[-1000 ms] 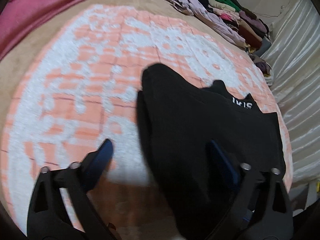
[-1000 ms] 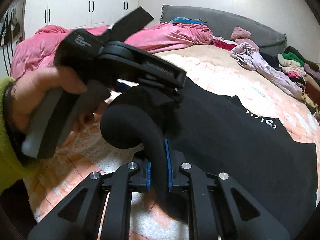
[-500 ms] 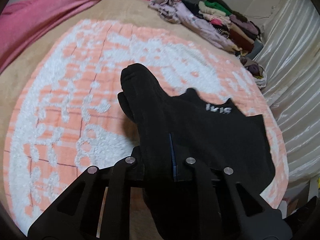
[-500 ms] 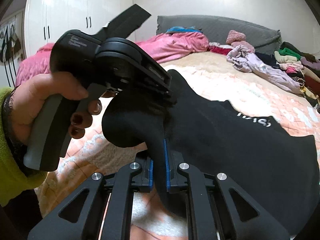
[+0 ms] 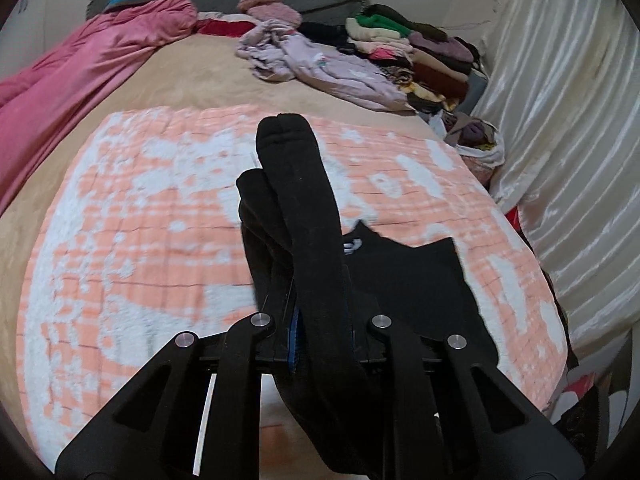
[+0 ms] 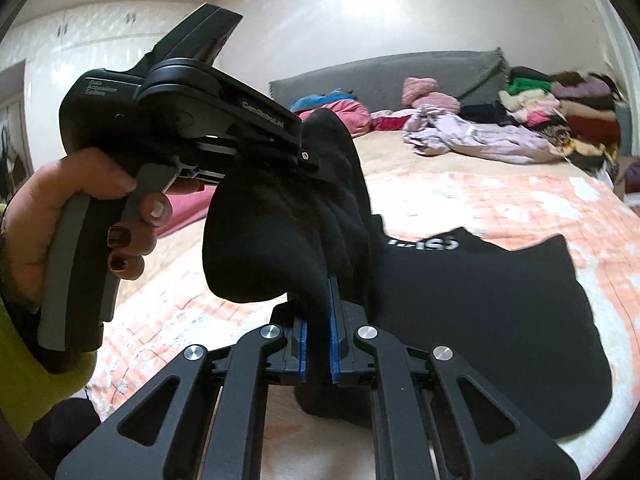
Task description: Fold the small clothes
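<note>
Both ends of one soft black knit garment [image 5: 316,248] now pinched, where a second ago only one was: starting at the left, left gripper [image 5: 320,336], wide open over the cloth a second back, since clamped shut on a thick fold of it, blue pads nearly hidden by fabric, with a rolled sleeve-like end poking forward past the fingertips. Further right, right gripper [image 6: 318,344] unchanged, blue-lined fingers [image 6: 302,344] squeezed tight on a neighbouring bunch of the same cloth. Lifted higher than half a second ago, with more wall and headboard in view and the gathered edge raised clear of the fluffy orange-and-white patterned blanket [image 5: 140,232]. Rest of the body trailing down to the right, flat on that blanket, white lettering [image 6: 424,245] partly tucked under a ripple. Probably a two-point hold secured, ready to carry the raised edge across the flat part for a fold; risk of the bunched grip leaving a lumpy, uneven crease
</note>
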{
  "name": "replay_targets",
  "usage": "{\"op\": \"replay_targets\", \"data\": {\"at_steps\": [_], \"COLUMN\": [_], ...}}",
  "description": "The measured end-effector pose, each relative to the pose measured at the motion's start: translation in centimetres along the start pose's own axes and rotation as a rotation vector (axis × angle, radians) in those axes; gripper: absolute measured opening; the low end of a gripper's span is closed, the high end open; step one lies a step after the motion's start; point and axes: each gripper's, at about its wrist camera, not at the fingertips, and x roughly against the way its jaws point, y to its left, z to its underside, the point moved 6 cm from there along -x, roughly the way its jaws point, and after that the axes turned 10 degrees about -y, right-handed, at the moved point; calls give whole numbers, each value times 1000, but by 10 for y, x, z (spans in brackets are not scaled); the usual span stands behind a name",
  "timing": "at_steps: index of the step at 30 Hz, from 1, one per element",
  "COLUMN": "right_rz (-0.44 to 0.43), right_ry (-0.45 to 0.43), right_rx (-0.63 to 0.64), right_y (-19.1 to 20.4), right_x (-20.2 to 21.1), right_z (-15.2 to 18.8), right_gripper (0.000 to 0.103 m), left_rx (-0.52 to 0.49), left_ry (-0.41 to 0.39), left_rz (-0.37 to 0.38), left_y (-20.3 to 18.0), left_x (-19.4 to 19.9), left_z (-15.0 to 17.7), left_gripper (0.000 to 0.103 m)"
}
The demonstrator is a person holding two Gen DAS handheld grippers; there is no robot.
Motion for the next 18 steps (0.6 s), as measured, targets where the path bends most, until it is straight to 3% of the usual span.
{"op": "replay_targets", "data": {"at_steps": [4,10,16,18], "right_rz": [23,66,102,112], "right_ry": [-11,9,35,45], "right_rx": [-59,-133,-197,-238], "right_y": [-26,-59,-79,-86], "right_x": [16,29,34,35], "right_z": [2,17,36,42], "right_gripper": [7,7,7,7], "left_rx": [-22,-6,-71,-82], "left_ry": [27,82,102,113], "left_rz": [4,6,5,31], "left_y": [-32,-52,-85,-93], "left_x": [-20,-52,-75,-80], "left_z": [2,23,40,45], "left_gripper": [9,9,15,22]}}
